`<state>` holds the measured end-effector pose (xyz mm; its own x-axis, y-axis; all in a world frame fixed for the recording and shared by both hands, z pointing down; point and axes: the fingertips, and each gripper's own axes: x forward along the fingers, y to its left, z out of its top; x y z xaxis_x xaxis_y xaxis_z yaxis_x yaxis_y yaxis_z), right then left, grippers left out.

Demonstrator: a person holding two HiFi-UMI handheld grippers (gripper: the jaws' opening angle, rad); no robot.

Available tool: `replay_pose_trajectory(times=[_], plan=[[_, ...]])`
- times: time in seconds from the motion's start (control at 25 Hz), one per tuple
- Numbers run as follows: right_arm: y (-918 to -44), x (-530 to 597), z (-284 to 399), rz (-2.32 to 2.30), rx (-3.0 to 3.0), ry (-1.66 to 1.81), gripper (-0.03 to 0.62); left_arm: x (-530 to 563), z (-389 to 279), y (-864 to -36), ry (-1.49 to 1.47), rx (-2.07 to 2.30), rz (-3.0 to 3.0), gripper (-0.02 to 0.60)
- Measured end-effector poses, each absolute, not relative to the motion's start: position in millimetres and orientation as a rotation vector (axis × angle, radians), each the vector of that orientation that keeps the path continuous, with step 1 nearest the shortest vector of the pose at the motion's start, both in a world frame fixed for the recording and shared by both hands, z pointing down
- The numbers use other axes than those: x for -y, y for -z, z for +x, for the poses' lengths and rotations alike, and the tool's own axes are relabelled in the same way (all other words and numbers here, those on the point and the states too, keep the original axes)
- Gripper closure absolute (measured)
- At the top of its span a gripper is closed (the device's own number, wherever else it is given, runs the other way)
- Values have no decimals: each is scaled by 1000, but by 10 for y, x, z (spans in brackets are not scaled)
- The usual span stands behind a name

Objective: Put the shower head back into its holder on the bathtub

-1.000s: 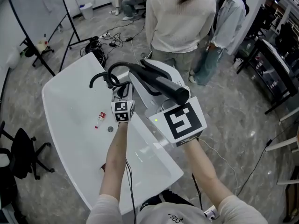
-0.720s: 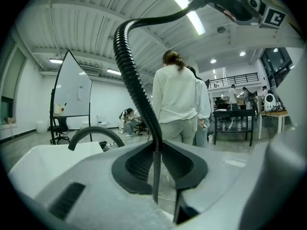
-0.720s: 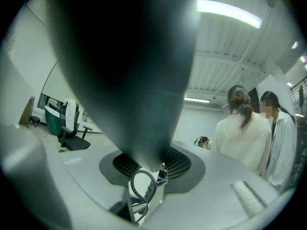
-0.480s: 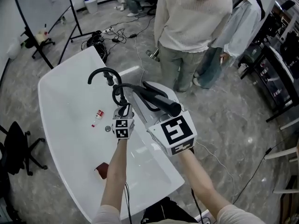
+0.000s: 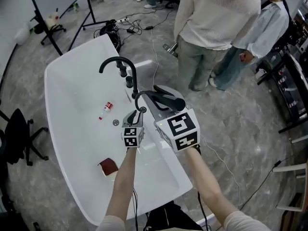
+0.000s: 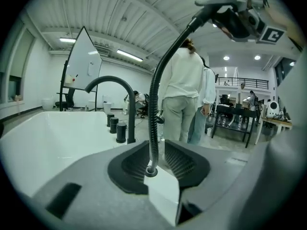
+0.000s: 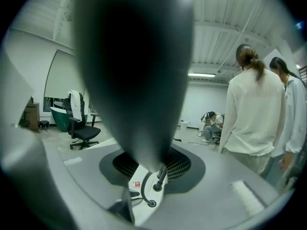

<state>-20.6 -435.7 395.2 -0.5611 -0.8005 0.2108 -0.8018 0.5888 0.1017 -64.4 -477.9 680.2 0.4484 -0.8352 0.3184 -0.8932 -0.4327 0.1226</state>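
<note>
Both grippers have come down since a second ago, bringing the black shower head (image 5: 169, 100) from high over the white bathtub (image 5: 72, 88) to just above its near rim, close to the curved black faucet (image 5: 118, 61). The right gripper (image 5: 167, 112) clamps the shower head's handle, which fills the space between its jaws in the right gripper view (image 7: 136, 75). The left gripper (image 5: 135, 116) is letting go: its jaws are opening, and the ribbed hose (image 6: 153, 104) runs up between the pads with a gap on either side. From there the hose (image 5: 138, 98) arcs over to the shower head. Inside the tub lie a small bottle (image 5: 106, 110) near the drain (image 5: 115, 122) and a brown object (image 5: 109, 166) closer to the person. Two bystanders (image 5: 219, 18) stand on the grey floor beyond the tub, backs to the camera.
</note>
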Motion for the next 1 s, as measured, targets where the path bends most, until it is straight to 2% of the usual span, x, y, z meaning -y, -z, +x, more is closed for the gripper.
replay_pose_trajectory(times=[0.36, 1.0], plan=[[-4645, 4650, -368, 1279, 2490, -91, 457, 4858, -928, -6326, -138, 1580, 2473, 485], [-6964, 5234, -408, 1163, 2322, -354, 456, 4704, -1160, -6693, -67, 1563, 2528, 484]])
